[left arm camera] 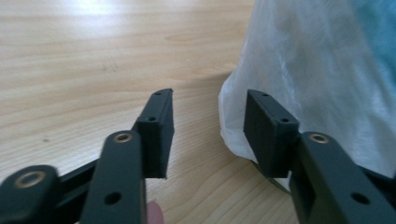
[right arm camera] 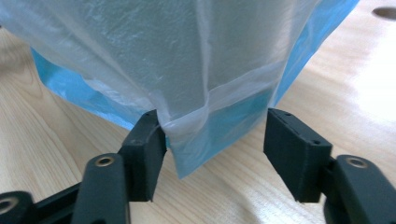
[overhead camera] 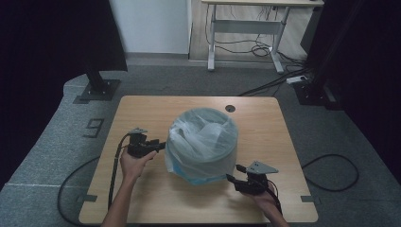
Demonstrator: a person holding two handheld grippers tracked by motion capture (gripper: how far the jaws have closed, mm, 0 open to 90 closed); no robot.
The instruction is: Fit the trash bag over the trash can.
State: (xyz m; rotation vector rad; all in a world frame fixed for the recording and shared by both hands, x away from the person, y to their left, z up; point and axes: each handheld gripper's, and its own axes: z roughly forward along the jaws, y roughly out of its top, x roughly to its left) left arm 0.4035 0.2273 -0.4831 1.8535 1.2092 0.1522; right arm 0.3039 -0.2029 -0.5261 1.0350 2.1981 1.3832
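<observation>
A round bin wrapped in a translucent white plastic bag (overhead camera: pixel 203 137) stands in the middle of the wooden table (overhead camera: pixel 156 198), with a blue bag layer (right arm camera: pixel 233 121) showing under the white one near the base. My left gripper (overhead camera: pixel 158 144) is at the bin's left side and open; in the left gripper view (left arm camera: pixel 210 100) nothing lies between its jaws, and the white bag (left arm camera: pixel 317 70) hangs just behind the right jaw. My right gripper (overhead camera: pixel 231 174) is at the bin's near right, open (right arm camera: pixel 215 116). The bag's lower corner (right arm camera: pixel 187 126) hangs between its jaws and touches the left one.
A round cable hole (overhead camera: pixel 230 108) sits in the table's far edge behind the bin. Beyond the table are a stand base (overhead camera: pixel 97 90), a desk frame (overhead camera: pixel 246 28) with cables, and a power strip (overhead camera: pixel 298 79). A cable loops on the floor at right (overhead camera: pixel 331 172).
</observation>
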